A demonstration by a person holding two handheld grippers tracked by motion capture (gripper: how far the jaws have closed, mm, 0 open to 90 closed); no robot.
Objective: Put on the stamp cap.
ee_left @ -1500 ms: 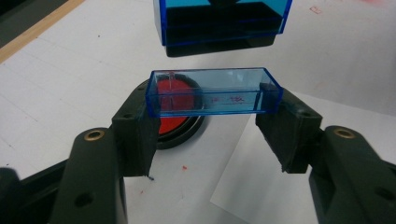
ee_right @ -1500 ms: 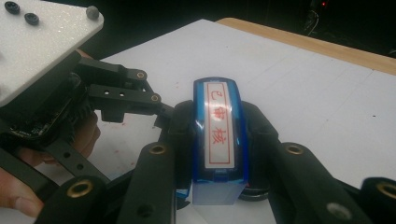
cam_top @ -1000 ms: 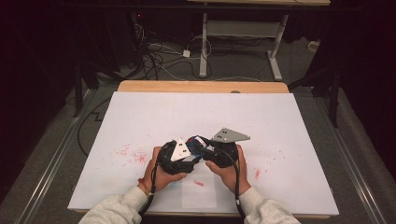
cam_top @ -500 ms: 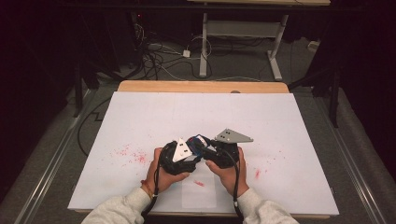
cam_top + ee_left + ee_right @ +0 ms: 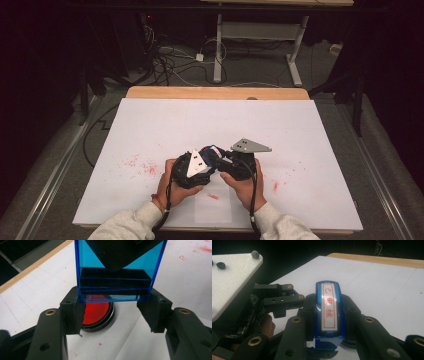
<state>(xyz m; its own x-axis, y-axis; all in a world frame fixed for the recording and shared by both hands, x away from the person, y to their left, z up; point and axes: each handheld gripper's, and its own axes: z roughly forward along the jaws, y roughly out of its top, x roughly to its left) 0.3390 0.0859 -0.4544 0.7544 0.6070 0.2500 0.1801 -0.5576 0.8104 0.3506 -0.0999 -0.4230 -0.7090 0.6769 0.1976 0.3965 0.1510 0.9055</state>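
Presently the right gripper (image 5: 328, 326) is clamped on a blue stamp (image 5: 328, 312), one pad on each long side wall. Its label face, white with red characters, is turned up toward that gripper's camera. From overhead the stamp (image 5: 212, 150) sits between the two grippers, above the white sheet (image 5: 150, 125) near the person's edge of the table.

The left gripper (image 5: 111, 312) stands with its jaws parted. The stamp's clear blue lower frame (image 5: 115, 287) hangs between them; the left pad seems at or near the frame's corner, the right pad stands apart. It grips nothing. Beneath these jaws a round red ink pad (image 5: 96, 312) in a black rim lies on the sheet.

Judgement on handling: the stamp looks to be hard moulded plastic, light and rigid, unlikely to deform under the pads. Its glossy walls may prove slippery, so a square hold across the flat long sides, as the right gripper has it, appears soundest. The thin transparent frame looks the weakest part and is best not squeezed hard. Red smears on the sheet suggest the ink marks readily.
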